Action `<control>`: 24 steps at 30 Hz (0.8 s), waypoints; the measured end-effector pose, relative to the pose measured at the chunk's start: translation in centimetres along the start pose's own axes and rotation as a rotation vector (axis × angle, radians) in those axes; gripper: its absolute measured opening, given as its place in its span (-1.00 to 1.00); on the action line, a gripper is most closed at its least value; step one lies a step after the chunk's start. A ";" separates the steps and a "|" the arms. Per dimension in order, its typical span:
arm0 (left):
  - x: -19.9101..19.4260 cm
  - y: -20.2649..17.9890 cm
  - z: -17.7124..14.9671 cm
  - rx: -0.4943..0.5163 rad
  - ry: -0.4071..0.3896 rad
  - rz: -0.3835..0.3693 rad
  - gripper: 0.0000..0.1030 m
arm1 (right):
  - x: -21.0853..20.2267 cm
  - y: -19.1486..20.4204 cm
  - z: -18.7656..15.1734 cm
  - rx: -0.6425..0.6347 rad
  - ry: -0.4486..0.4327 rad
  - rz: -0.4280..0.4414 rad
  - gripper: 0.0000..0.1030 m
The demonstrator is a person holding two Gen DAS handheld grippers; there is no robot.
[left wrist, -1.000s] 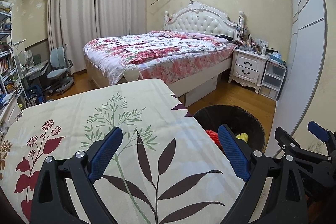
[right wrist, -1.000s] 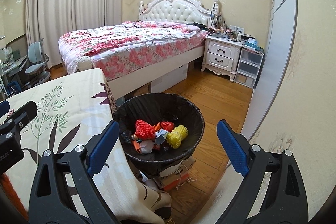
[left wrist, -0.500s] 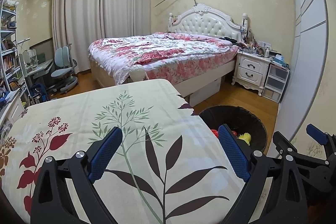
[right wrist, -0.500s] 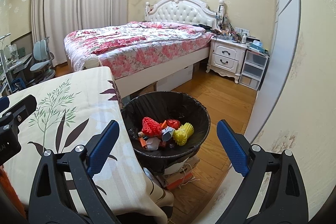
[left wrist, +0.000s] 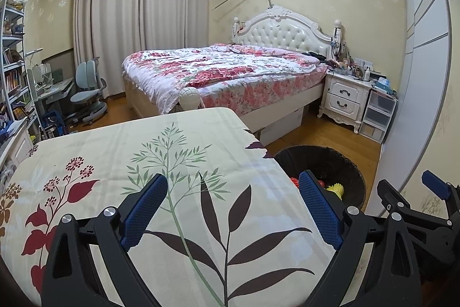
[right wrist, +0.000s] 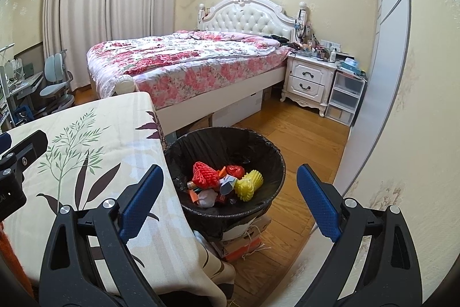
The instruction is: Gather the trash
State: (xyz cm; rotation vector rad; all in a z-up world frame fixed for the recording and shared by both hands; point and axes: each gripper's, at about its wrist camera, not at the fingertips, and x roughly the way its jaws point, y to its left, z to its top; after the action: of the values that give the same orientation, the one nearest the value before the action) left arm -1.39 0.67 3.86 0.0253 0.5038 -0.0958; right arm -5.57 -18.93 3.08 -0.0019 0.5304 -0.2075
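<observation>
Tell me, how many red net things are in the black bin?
2 show. The bigger red foam net sits left in the bin; the smaller red net sits behind the yellow net. More may hide underneath.

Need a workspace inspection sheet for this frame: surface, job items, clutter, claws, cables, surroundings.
Surface: tablecloth with a leaf print, no loose items seen on it.
Job's things: black-lined trash bin beside the table, holding red foam net, yellow foam net and scraps.
Clutter: boxes under the bin.
Grippers: left claw open and empty over the table; right claw open and empty above the bin.
Cables: nothing seen.
Surroundings: bed, nightstand, wood floor.
</observation>
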 end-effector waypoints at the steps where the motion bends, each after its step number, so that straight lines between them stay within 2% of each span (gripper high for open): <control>1: 0.0 0.0 0.0 0.000 0.000 0.001 0.78 | 0.0 0.0 0.0 0.000 0.000 0.001 0.78; 24: 0.1 0.2 0.1 -0.002 0.000 0.000 0.79 | 0.0 0.1 0.1 -0.001 -0.003 -0.003 0.78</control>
State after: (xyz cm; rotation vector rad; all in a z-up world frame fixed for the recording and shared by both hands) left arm -1.24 0.87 3.88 0.0235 0.5039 -0.0952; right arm -5.47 -18.86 3.20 -0.0044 0.5277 -0.2105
